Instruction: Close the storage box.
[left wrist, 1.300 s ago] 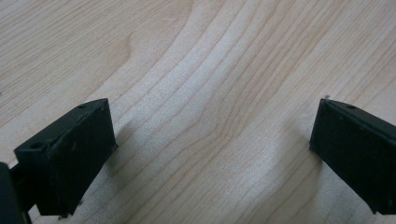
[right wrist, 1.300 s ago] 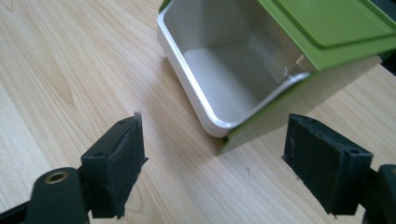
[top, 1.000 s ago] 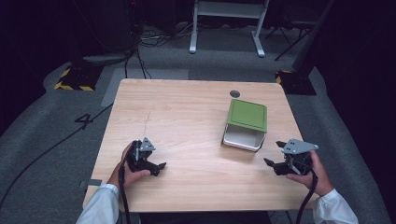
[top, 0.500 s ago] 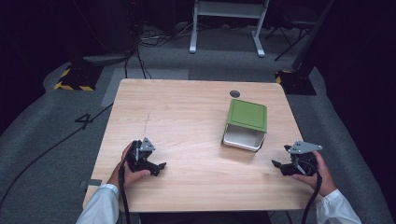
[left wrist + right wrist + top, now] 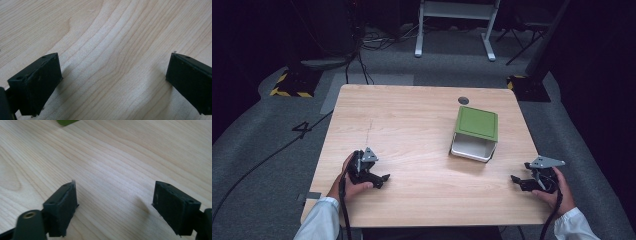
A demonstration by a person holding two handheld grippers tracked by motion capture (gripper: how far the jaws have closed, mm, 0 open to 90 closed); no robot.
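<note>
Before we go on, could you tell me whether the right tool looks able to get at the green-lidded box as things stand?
Probably yes. The right tool is open and empty near the table edge, with bare wood between it and the box; nothing blocks the way.

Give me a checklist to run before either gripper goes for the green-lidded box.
1. Left gripper open, nothing between its fingers: ok.
2. Right gripper open and holding nothing: ok.
3. Box apart from both grippers, untouched: ok.
4. Green lid on the box: ok; whether it is latched: cannot tell.
5. Bare table between each gripper and the box: ok.
6. Box contents: cannot tell.
</note>
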